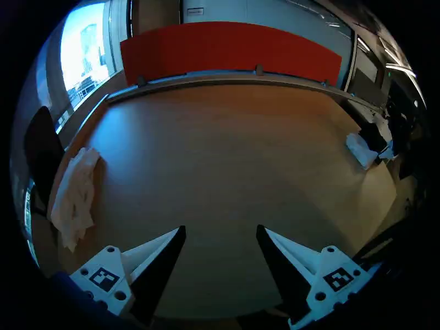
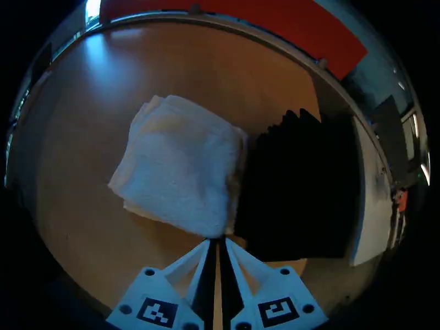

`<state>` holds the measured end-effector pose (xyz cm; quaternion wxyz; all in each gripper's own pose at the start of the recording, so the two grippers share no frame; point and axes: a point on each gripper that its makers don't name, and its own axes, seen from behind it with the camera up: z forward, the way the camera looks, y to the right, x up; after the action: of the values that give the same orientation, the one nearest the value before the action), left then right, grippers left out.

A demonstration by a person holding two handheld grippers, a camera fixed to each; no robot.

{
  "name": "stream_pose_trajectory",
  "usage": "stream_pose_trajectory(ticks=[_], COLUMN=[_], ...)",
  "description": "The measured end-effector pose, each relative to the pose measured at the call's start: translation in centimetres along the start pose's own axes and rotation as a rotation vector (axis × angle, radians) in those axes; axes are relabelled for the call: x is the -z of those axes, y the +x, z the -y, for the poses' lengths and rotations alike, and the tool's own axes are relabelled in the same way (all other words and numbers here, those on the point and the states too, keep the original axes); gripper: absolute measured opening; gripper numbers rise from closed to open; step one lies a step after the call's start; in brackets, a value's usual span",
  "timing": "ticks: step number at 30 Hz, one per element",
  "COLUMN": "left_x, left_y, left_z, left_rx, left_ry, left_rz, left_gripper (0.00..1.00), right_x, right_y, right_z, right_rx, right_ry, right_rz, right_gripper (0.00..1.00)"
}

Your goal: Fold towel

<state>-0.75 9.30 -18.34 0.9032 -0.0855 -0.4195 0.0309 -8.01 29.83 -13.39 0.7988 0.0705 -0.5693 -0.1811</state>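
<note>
Right gripper view: one towel done, by the look of it, and one still waiting.
Right gripper [image 2: 219, 242] jaws all but closed, nothing between them, tips just beside the near corner of folded white towel [image 2: 181, 170], square on wooden table [image 2: 82, 137]. Left gripper [image 1: 220, 234] jaws wide, empty, over bare wood. Farther off at the table edge, crumpled towel [image 1: 74, 198], apparently unfolded.
</note>
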Motion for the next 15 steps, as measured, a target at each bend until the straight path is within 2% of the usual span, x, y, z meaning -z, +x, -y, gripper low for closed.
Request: stream_pose_trajectory(ticks=[4,8,12,15], left_x=[-0.2,-0.3,-0.4,-0.5], left_y=[0.1,0.2,0.2,0.3], left_z=[-0.3,-0.4,-0.4,-0.4], left_rx=[-0.001,-0.004,-0.004,-0.002], left_ry=[-0.005,-0.006,-0.007,-0.008], left_rz=[0.001,0.002,0.004,0.005], left_gripper=[0.95,0.95,0.95,0.95], right_x=[0.0,0.1,0.3,0.5], right_y=[0.0,0.1,0.0,0.0], right_z=[0.2,0.4,0.7,1.2], right_rx=[-0.009,-0.014,-0.014,-0.008], right_ry=[0.005,0.005,0.009,0.021], right_rz=[-0.007,-0.020,-0.031,-0.044], right_gripper=[0.08,0.17,0.35,0.58])
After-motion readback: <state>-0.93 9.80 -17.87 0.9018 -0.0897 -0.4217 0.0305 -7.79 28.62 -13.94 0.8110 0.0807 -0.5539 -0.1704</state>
